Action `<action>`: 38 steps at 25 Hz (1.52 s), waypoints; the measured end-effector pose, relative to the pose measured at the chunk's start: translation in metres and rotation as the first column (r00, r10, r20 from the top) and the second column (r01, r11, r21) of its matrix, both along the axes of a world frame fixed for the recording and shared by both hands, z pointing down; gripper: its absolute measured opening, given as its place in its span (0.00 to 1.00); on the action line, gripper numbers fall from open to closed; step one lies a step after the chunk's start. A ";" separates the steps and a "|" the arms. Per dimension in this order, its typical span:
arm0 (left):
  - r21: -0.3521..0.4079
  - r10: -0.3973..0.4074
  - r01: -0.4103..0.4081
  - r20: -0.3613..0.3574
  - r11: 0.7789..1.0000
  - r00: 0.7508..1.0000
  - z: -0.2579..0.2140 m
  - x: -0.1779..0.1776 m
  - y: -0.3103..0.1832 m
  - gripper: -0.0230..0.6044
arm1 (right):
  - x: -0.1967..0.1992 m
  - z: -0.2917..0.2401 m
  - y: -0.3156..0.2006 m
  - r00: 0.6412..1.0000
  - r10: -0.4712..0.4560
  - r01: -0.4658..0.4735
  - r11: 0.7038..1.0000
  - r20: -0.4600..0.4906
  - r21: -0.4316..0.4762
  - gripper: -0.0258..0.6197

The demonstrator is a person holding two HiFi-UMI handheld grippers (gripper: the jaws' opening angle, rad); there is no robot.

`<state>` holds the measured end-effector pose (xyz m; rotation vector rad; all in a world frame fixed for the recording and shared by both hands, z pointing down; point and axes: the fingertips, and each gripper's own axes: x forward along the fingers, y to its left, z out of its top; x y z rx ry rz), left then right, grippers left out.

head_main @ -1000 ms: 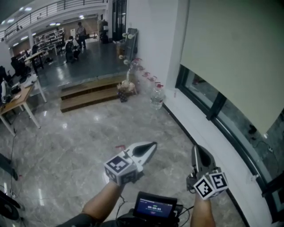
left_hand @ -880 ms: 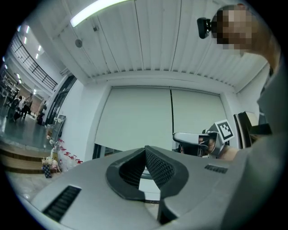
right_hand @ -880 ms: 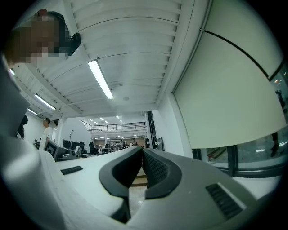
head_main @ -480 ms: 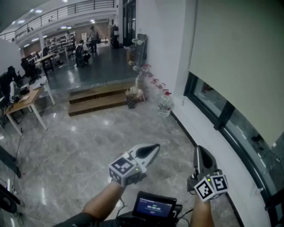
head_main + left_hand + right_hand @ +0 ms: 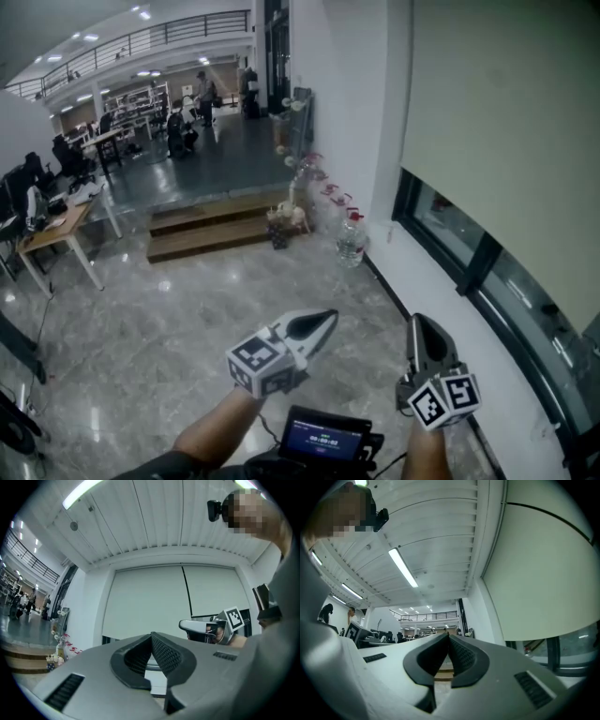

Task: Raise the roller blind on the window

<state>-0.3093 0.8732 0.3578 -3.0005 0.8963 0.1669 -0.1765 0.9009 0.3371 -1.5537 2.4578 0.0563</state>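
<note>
A wide hall with a glossy stone floor (image 5: 169, 309) runs beside the window (image 5: 441, 220). The roller blind (image 5: 506, 112) covers the window's upper part. The left hand-held gripper (image 5: 319, 323) and right hand-held gripper (image 5: 419, 326) are closed and empty, well short of the window. This looks like the approach. Next comes reaching and gripping whatever draws the blind up, which no view shows.

At right roller blind (image 5: 506, 122) over window (image 5: 441, 220), steps (image 5: 211, 230) ahead, desk (image 5: 52, 225) at left

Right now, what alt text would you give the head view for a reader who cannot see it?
A person holds out the left gripper and right gripper, both shut and empty, over a glossy marble floor. At right a pale roller blind hangs low over a dark-framed window; wooden steps and a water bottle stand beyond.
</note>
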 end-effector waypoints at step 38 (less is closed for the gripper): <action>-0.050 0.103 -0.103 -0.017 0.993 0.995 0.014 0.076 -0.232 0.02 | 0.070 0.016 -0.229 0.998 0.059 -0.058 0.998 0.033 -0.040 0.05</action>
